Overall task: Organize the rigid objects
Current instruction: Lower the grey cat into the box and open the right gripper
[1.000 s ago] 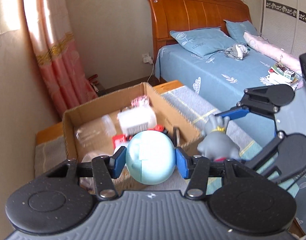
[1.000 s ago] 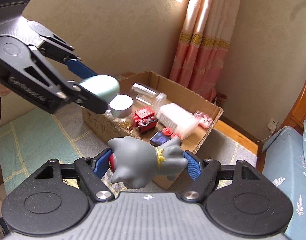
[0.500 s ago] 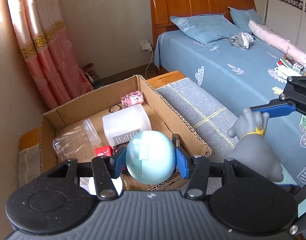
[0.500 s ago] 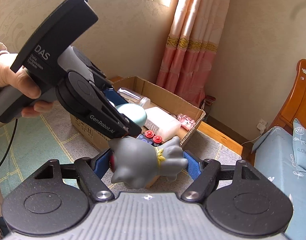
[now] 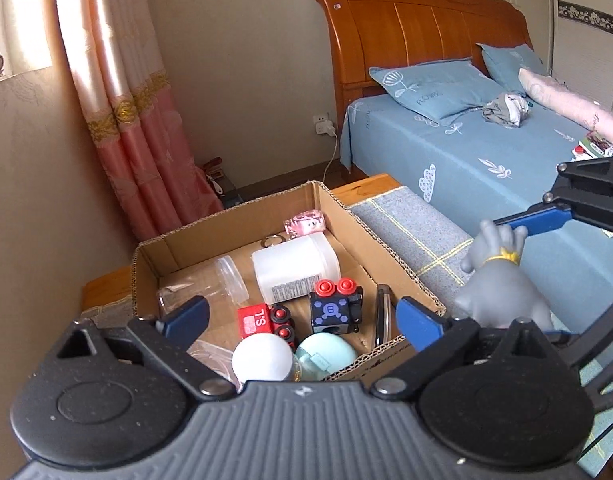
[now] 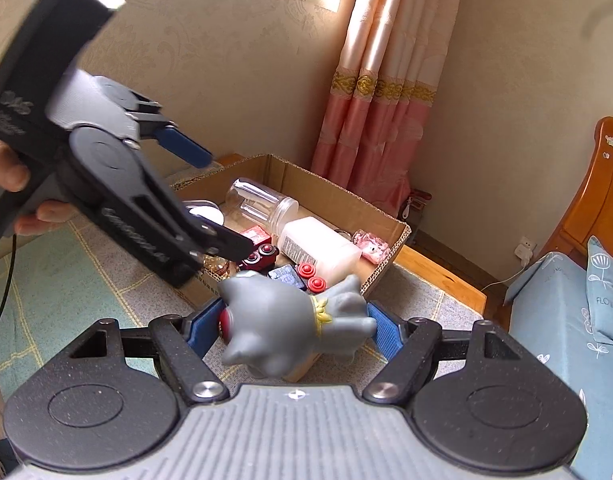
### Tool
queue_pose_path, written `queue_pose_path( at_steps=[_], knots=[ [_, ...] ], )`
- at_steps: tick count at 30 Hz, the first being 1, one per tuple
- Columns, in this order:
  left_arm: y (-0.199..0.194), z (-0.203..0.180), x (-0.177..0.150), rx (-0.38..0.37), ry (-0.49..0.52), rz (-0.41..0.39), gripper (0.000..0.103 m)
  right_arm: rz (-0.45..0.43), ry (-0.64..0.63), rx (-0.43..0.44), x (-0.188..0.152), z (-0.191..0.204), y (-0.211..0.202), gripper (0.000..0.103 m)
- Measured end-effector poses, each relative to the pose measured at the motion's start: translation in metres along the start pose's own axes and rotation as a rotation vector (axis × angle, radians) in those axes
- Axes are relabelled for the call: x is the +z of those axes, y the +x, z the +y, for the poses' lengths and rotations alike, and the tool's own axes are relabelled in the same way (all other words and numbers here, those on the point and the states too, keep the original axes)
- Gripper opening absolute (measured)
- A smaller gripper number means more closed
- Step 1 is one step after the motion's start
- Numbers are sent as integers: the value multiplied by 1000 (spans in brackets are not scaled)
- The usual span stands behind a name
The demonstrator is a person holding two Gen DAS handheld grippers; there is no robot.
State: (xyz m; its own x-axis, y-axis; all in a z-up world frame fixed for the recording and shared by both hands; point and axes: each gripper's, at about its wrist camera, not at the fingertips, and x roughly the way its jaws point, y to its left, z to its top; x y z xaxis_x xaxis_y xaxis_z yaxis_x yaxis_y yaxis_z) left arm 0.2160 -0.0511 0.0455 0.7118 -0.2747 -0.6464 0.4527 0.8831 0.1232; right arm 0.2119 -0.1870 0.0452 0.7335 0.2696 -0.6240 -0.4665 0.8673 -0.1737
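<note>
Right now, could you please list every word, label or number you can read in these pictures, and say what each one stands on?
"FLOWER": blue patterned pillow on the bed.
"FLOWE…", cut off: the same blue pillow by the right wrist view's edge.
"S'L" as it reads, turned: red toy block in the cardboard box.
White plastic jar label: too small.
Left gripper lettering: blurred.

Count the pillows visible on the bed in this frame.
3 in the left wrist view: a large blue pillow near the headboard, a smaller blue pillow behind it, and a long pink pillow along the far side. More may lie beyond the frame.
</note>
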Motion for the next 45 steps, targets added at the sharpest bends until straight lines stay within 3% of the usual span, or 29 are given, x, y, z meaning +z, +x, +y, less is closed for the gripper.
queue_pose_path(
  at_steps=[13, 21, 26, 32, 34, 45],
  knots=[
    [-46, 32, -50, 114, -167, -49, 100, 19, 40, 45, 56, -6, 46, 81],
    [-57, 54, -89, 194, -294, -36, 100, 138, 163, 65, 109, -25, 120, 81],
    [-61, 63, -101, 247, -310, -16, 100, 222, 214, 14, 129, -31, 169, 81],
    [-67, 64, -107, 254, -310, -21, 100, 285, 254, -40, 139, -35, 216, 84],
    [-67, 63, -107, 258, -307, -20, 100, 292, 278, -64, 137, -39, 221, 91],
    [-62, 63, -102, 260, -301, -40, 102, 264, 347, -48, 124, -56, 193, 101]
  ],
)
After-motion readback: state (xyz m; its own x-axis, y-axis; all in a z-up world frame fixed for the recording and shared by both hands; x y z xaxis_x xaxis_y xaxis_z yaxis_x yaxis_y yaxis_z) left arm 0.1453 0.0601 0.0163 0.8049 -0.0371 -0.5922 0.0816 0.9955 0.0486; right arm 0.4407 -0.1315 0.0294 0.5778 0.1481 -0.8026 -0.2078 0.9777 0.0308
